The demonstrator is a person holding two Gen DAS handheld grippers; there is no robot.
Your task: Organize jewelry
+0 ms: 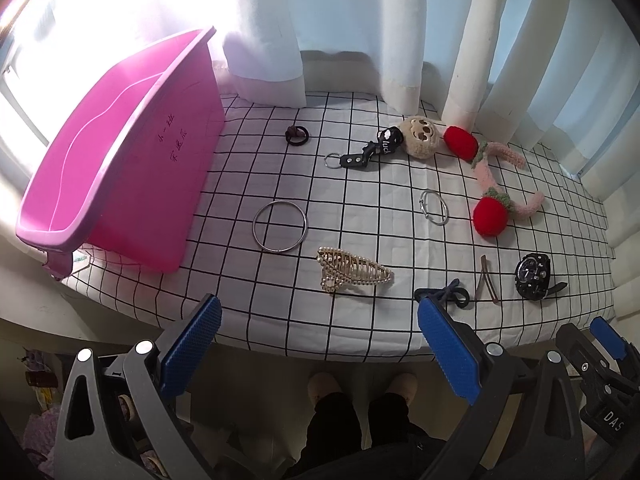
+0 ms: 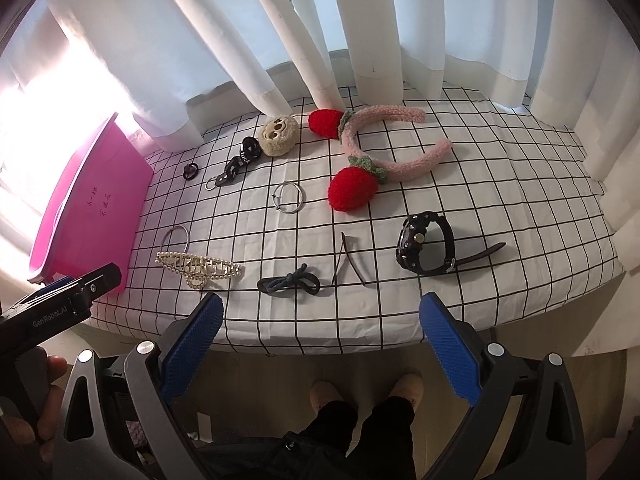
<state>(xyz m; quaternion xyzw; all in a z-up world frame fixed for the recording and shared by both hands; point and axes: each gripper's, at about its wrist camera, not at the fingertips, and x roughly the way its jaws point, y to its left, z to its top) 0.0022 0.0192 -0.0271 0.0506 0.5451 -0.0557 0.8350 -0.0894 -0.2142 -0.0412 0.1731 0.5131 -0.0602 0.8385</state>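
Nine loose accessories lie spread on the counter (image 1: 360,332) under its white black-grid cloth, none yet in the magenta plastic bin (image 1: 120,168), which stands far left of the left gripper (image 1: 320,336) and ahead of it, open side up, evidently the collecting vessel.

Both sets of jaws stand wide open and hold nothing. The right gripper (image 2: 322,334) hovers beside the left, both short of the counter's near edge.

Left to right ahead of the left jaws:
- a small dark hair tie (image 1: 297,135), far ahead;
- a large plain silver bangle (image 1: 280,227);
- a gold pearl-edged hair claw (image 1: 352,274), nearest the jaw gap;
- a black strap keychain with a beige plush face (image 1: 384,145), far ahead;
- a thinner silver hoop (image 1: 434,207).

Ahead of the right jaws:
- a dark blue knotted hair tie (image 2: 289,283), closest;
- a dark bent hairpin (image 2: 348,260) just beside it;
- a pink fuzzy headband with two red plush strawberries (image 2: 376,148), far ahead;
- a black wristwatch (image 2: 426,246), strap trailing right.

Items lie apart, which should permit single pickups. Judgement: sorting has not begun; each gripper appears assigned to its own half.
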